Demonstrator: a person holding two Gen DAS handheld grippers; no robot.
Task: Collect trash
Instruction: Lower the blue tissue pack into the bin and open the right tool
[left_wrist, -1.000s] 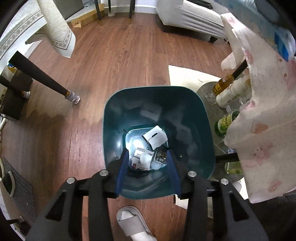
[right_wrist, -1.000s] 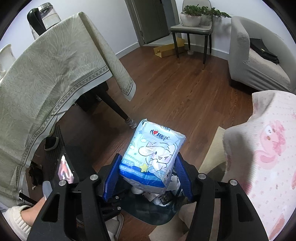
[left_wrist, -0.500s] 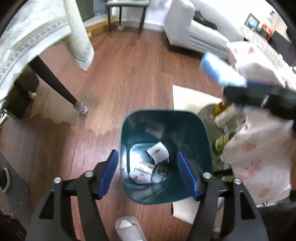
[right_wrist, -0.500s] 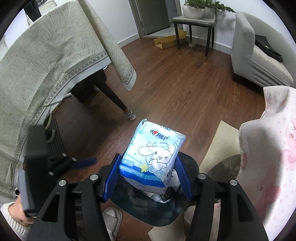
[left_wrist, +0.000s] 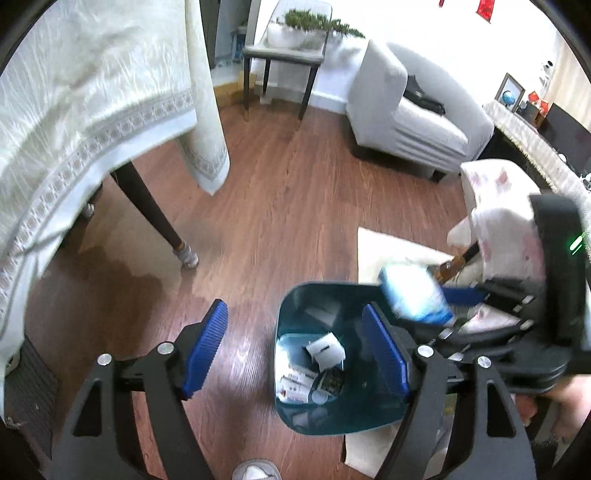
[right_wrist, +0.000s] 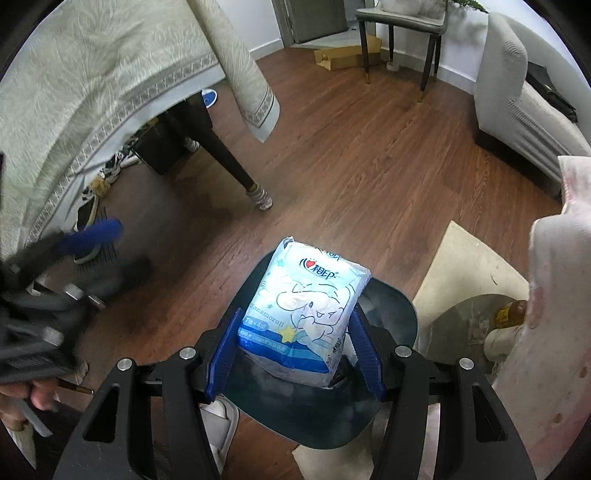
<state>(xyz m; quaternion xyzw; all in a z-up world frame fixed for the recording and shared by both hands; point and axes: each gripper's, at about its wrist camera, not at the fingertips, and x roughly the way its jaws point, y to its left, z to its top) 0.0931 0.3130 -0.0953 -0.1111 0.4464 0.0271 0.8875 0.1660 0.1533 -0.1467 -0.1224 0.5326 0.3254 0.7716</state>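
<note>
Tissue pack (right_wrist: 304, 314): light blue, printed with a cartoon figure, clamped between the blue pads of the right claw (right_wrist: 295, 350), which is closed on its lower half. The pack stands nearly upright and sits directly above the teal trash bin (right_wrist: 391, 314). In the left wrist view the same pack (left_wrist: 413, 291) shows blurred at the far right rim of the bin (left_wrist: 295, 314), with the right claw (left_wrist: 461, 295) coming in from the right.

Left claw (left_wrist: 295, 350): spread wide, holding nothing. Its right pad (left_wrist: 386, 354) lies over the bin's mouth; its left pad (left_wrist: 205, 349) is over bare wooden floor (left_wrist: 295, 206). In the right wrist view the left claw (right_wrist: 92, 236) appears blurred at the left edge, well apart from the pack.

Bin contents: a white crumpled wrapper (left_wrist: 327, 350) and several small packets (left_wrist: 297, 384) at the bottom.

Surroundings: the bin stands on the floor beside a beige mat (left_wrist: 388, 247). A desk under a pale patterned cloth (left_wrist: 85, 110) stands at far left, one dark leg (left_wrist: 147, 206) visible. A white armchair (left_wrist: 406, 122) sits at far right. A pink-printed cloth (right_wrist: 546, 314) hangs at right, with a brown bottle (right_wrist: 511, 314) just beside it.
</note>
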